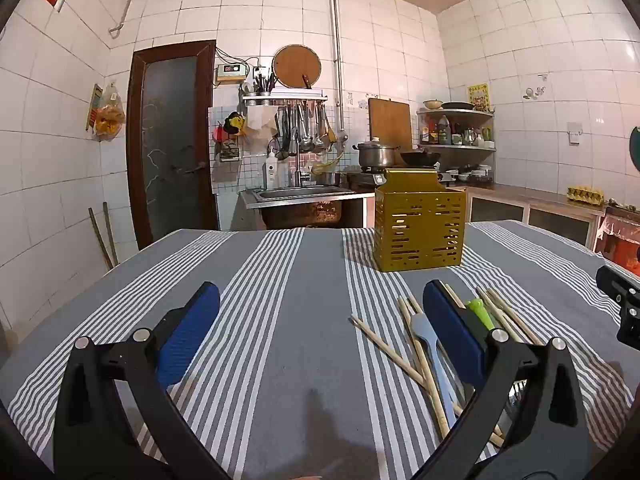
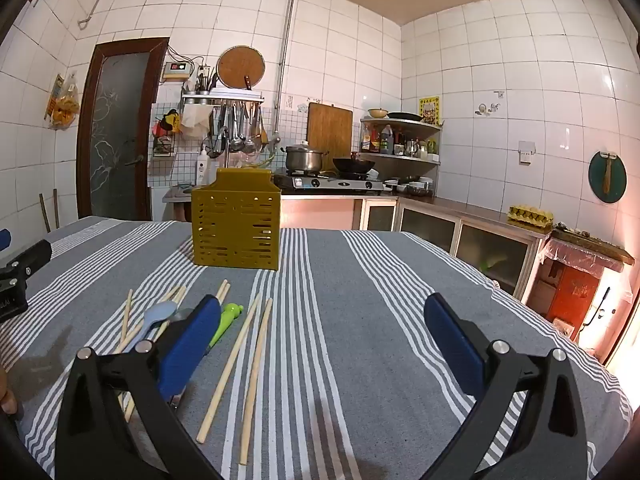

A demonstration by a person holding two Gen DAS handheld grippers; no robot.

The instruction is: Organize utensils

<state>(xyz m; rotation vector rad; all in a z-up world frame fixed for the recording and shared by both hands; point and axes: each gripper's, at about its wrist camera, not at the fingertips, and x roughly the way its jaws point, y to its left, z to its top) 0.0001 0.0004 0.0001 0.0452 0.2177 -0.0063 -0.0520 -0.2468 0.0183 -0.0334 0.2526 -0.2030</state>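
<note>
A yellow slotted utensil holder [image 1: 420, 226] [image 2: 236, 224] stands upright on the striped tablecloth. In front of it lie several wooden chopsticks [image 1: 384, 346] [image 2: 240, 344], a pale blue spoon [image 1: 430, 344] [image 2: 158, 314] and a green-handled utensil [image 1: 480, 312] [image 2: 226, 322], loosely scattered. My left gripper [image 1: 320, 304] hovers open over bare cloth, its right finger in front of the pile. My right gripper [image 2: 322, 308] is open too; its left finger partly hides the spoon and green utensil. Two chopsticks lie between its fingers on the cloth, untouched.
The table's grey and white striped cloth [image 1: 280, 280] [image 2: 360, 280] spreads to left and right of the pile. Behind are a sink [image 1: 298, 194], a stove with pots [image 2: 332, 178], counters and a dark door [image 1: 172, 140]. Each gripper shows at the other view's edge.
</note>
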